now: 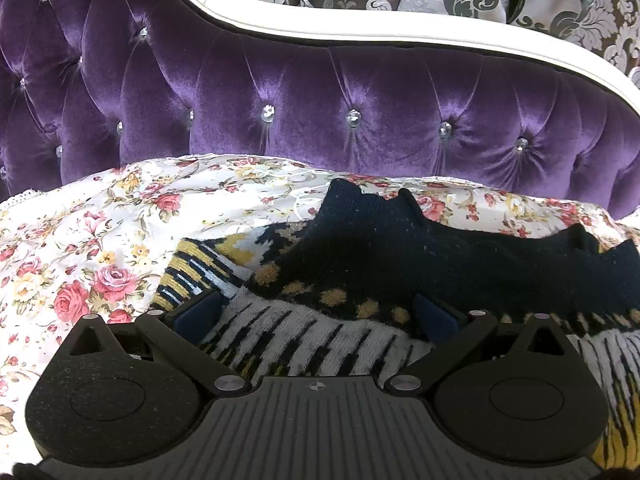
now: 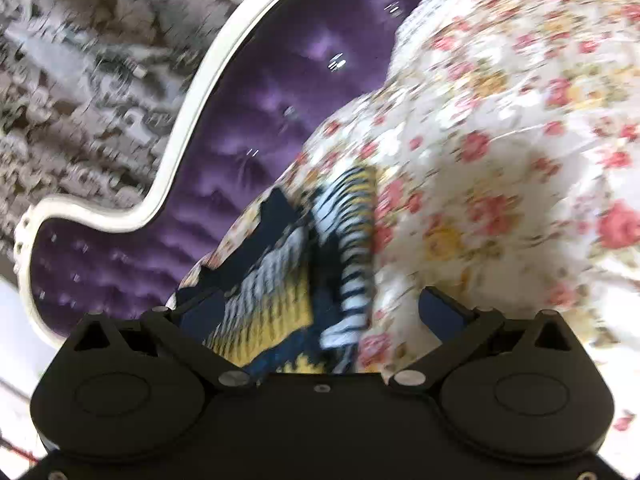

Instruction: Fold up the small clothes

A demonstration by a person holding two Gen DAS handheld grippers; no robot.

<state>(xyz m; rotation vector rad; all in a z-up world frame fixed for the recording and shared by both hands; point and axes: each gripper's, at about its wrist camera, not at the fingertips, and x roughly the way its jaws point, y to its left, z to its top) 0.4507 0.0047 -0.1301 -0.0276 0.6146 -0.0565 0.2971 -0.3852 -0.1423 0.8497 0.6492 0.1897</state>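
A knitted sweater [image 1: 360,280] (navy, white and yellow) lies crumpled on a floral sheet [image 1: 100,248] before a purple headboard [image 1: 280,92]. Left tongs [image 1: 316,316] and right tongs [image 2: 324,312] are spread over it.

We see the right wrist view smeared throughout by motion blur. The dark-navy, yellow and white patterned knitted garment [image 1: 360,280] is cut off at the left view's right edge.
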